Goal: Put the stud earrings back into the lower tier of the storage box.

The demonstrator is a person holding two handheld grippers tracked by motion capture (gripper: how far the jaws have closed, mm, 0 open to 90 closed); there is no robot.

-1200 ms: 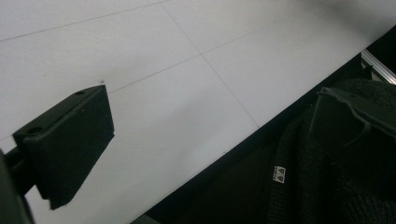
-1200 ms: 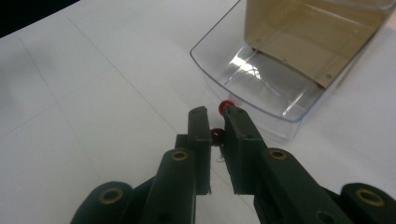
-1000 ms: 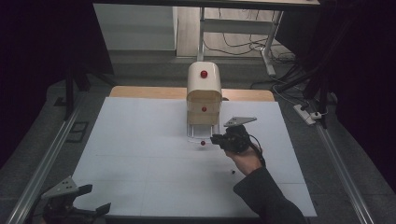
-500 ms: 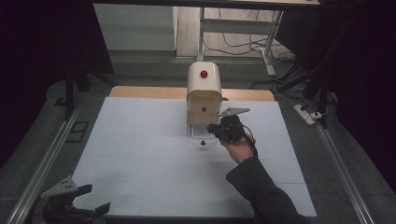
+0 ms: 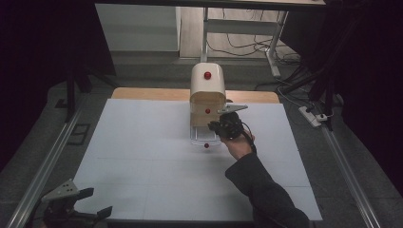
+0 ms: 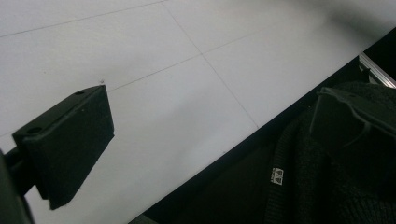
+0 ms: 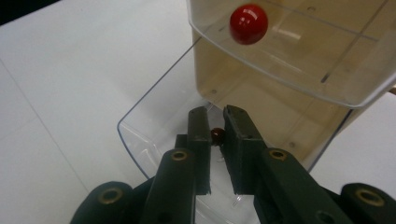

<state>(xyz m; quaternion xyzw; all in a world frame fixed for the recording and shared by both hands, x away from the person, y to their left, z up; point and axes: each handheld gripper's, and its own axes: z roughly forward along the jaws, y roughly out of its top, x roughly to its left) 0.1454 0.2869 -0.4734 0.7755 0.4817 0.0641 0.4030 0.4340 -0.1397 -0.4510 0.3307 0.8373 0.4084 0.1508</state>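
Note:
A small cream cabinet (image 5: 207, 90) with red knobs stands at the far middle of the white table. Its clear bottom drawer (image 5: 199, 137) (image 7: 140, 116) is pulled out, with its red knob (image 5: 206, 145) at the front. My right gripper (image 5: 216, 127) (image 7: 215, 121) reaches into that drawer from the right. It is shut on a small dark red bead (image 7: 216, 136) held between its tips, just above the drawer floor. The drawer above is closed and shows its own red knob (image 7: 248, 23). My left gripper (image 5: 97, 203) (image 6: 205, 121) stands open at the near left table edge, holding nothing.
The white table top (image 5: 142, 156) is marked with thin lines. A metal rail (image 5: 52, 156) runs along its left side and another along the right. Desk legs and cables lie on the floor beyond. A dark knitted sleeve (image 6: 327, 177) lies behind the left gripper's jaw.
My right gripper has moved away from the person and leftward, from the open table to the pulled-out drawer. The left gripper has stayed put.

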